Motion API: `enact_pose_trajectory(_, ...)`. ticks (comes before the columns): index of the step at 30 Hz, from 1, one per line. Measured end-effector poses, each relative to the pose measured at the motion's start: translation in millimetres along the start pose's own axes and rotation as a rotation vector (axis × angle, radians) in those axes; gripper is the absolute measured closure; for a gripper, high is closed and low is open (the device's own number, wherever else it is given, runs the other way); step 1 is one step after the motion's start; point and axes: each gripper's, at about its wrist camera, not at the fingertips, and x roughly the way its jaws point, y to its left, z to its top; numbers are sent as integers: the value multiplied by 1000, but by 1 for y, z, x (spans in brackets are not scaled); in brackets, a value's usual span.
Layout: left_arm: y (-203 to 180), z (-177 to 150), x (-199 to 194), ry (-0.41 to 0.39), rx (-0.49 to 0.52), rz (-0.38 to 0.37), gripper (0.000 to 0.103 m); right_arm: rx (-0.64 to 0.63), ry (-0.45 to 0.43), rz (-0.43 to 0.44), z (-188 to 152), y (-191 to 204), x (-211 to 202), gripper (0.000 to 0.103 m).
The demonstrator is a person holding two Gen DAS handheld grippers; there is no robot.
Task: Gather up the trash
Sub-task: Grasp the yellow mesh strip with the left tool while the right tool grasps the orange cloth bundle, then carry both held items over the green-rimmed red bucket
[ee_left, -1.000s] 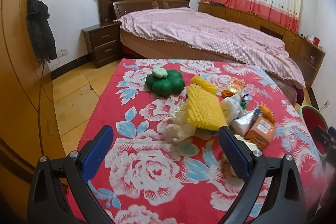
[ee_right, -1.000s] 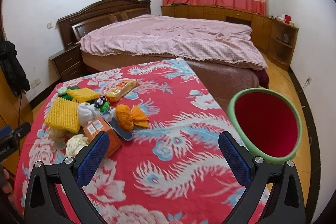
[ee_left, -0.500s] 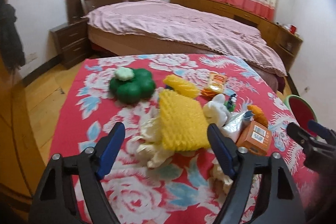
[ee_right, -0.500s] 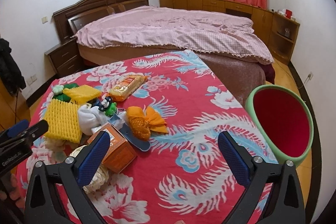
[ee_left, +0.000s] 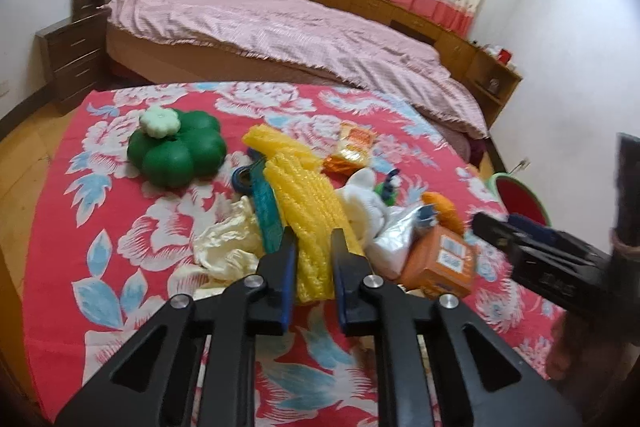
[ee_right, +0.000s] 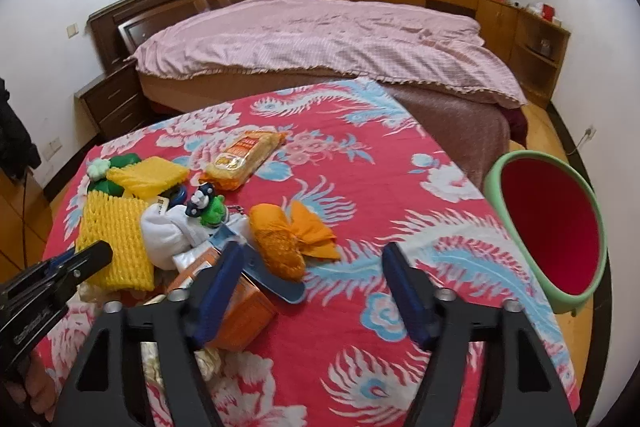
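A pile of trash lies on the red flowered tablecloth (ee_left: 120, 267). My left gripper (ee_left: 314, 247) is shut on the near end of a yellow foam net (ee_left: 308, 203), also seen in the right wrist view (ee_right: 114, 239). My right gripper (ee_right: 312, 263) is open, its left finger over an orange box (ee_right: 244, 311), beside an orange cloth bundle (ee_right: 288, 239). The green bin with a red inside (ee_right: 552, 223) stands off the table's right edge. The right gripper also shows in the left wrist view (ee_left: 532, 251).
A green flower-shaped container (ee_left: 176, 147), a second yellow foam net (ee_right: 150, 175), a snack packet (ee_right: 244, 151), white cloth (ee_right: 168, 231), a small toy (ee_right: 208, 207) and crumpled cream plastic (ee_left: 228, 243) lie in the pile. A bed (ee_right: 320, 39) stands behind the table.
My left gripper moved forward and closed on the yellow foam net. My right gripper moved left toward the orange box and narrowed its opening.
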Motion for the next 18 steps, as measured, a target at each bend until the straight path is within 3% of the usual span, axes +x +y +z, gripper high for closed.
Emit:
enact_pose_trajectory(10, 0, 10, -22, -78, -35, -25, 92, -33, 63, 62, 3, 4, 22, 71)
enact_pose_trajectory(14, -5, 11, -26, -91, -43, -21, 92, -22, 88, 86, 1, -2, 28, 73)
enact_pose_trajectory(18, -11, 12, -30, -98, -49, -5, 92, -18, 99, 113, -2, -7, 33, 83)
